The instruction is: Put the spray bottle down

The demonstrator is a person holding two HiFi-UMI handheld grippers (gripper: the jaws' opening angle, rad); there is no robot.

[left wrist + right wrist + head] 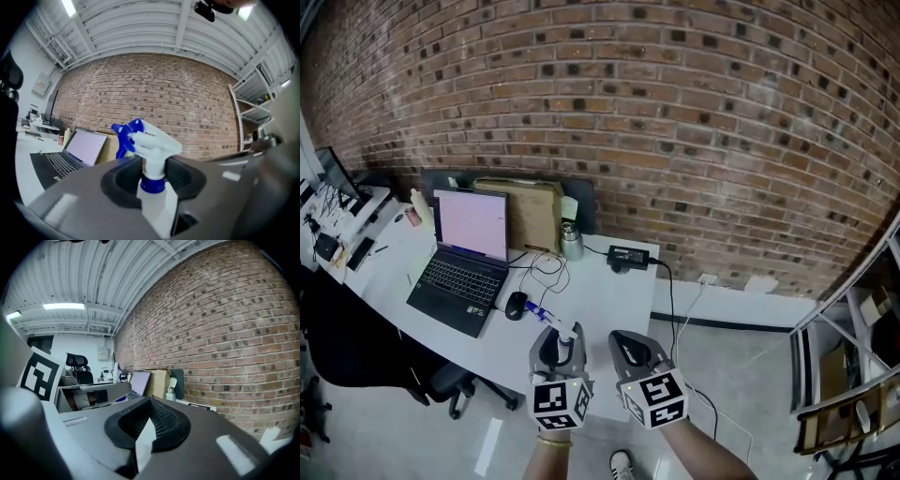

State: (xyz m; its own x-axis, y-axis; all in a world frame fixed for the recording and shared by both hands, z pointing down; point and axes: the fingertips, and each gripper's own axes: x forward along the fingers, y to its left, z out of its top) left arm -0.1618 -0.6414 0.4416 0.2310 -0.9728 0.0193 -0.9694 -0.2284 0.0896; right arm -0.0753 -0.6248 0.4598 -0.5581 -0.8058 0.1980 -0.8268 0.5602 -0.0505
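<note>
The spray bottle (152,145) has a white body and head, a blue collar and a blue trigger. It stands upright between the jaws of my left gripper (153,176), which is shut on its neck. In the head view the left gripper (559,358) holds the bottle (571,335) over the near edge of the white desk (605,305). My right gripper (637,351) hovers just to its right, over the desk's near corner. In the right gripper view its pads (161,420) meet with nothing between them, so the right gripper (149,422) is shut.
On the desk are an open laptop (464,262), a black mouse (517,305), a cardboard box (530,211), a metal flask (572,242) and a black power adapter (629,255) with cables. A brick wall rises behind. A dark office chair (356,361) stands left, metal shelving (853,375) right.
</note>
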